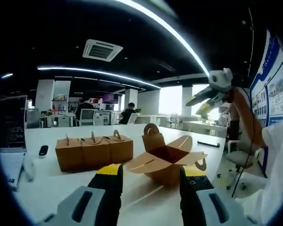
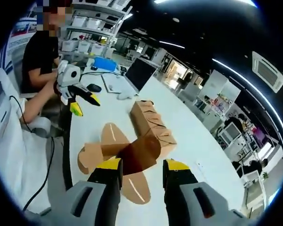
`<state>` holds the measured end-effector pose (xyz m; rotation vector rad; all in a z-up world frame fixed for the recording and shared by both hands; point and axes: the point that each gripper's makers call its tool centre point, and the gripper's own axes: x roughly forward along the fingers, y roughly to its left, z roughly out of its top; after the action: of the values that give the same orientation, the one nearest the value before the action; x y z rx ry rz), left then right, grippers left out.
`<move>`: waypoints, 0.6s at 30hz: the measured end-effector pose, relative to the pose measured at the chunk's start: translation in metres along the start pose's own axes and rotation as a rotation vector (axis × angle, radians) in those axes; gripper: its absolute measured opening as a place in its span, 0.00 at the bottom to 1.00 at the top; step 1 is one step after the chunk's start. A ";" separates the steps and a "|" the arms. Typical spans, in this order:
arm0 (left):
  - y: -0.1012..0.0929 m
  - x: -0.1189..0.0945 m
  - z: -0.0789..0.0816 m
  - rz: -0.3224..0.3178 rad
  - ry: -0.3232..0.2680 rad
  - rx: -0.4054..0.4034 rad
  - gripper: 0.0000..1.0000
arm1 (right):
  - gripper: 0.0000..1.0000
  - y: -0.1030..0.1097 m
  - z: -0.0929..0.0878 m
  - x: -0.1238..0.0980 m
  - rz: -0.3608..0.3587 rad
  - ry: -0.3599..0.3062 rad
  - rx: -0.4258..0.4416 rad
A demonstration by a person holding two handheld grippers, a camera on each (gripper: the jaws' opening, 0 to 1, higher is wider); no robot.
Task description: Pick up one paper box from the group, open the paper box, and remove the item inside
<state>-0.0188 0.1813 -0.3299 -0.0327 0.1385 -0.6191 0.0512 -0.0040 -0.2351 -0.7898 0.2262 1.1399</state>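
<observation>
An opened kraft paper box (image 1: 167, 162) sits on the white table (image 1: 47, 134), its four flaps splayed outward and its dark interior exposed; whatever lies inside cannot be made out. Just beside it stands a row of three closed paper boxes (image 1: 94, 151) with their handle tabs up, the nearest one close to the open box's flap. The left gripper (image 1: 151, 181) hovers near the open box with its yellow-tipped jaws spread apart and nothing between them. In the right gripper view, the right gripper (image 2: 140, 174) also has its jaws apart and empty, poised over the same open box (image 2: 132, 157), with the left gripper (image 2: 82, 101) coming in from the far side in a person's hand. A laptop (image 2: 137, 73) and a computer mouse (image 2: 93, 87) lie farther along the table. The box is light and unanchored, so a jaw pushing down on a flap could tip it or slide it into the closed row, and reaching into the shadowed cavity risks pinching the cardboard wall instead of the item. With neither tong steadying the box, pulling the item out could drag the whole carton along.
</observation>
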 end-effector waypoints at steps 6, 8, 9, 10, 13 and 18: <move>0.002 0.006 -0.008 0.000 0.017 -0.011 0.49 | 0.35 -0.005 0.009 0.018 0.034 0.016 -0.020; 0.002 0.007 -0.009 -0.001 0.021 -0.017 0.50 | 0.35 -0.005 0.009 0.024 0.053 0.029 -0.031; 0.002 0.008 -0.008 0.000 0.018 -0.018 0.50 | 0.35 -0.005 0.009 0.027 0.062 0.037 -0.035; 0.002 0.008 -0.007 0.000 0.013 -0.018 0.50 | 0.35 -0.005 0.010 0.030 0.072 0.042 -0.042; 0.001 0.008 -0.004 0.001 0.000 -0.021 0.50 | 0.35 -0.001 0.013 0.039 0.106 0.047 -0.061; 0.008 0.014 -0.009 0.019 0.004 -0.033 0.50 | 0.36 0.006 0.009 0.058 0.160 0.074 -0.100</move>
<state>-0.0043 0.1796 -0.3412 -0.0624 0.1527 -0.5977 0.0692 0.0453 -0.2623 -0.9165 0.3003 1.2812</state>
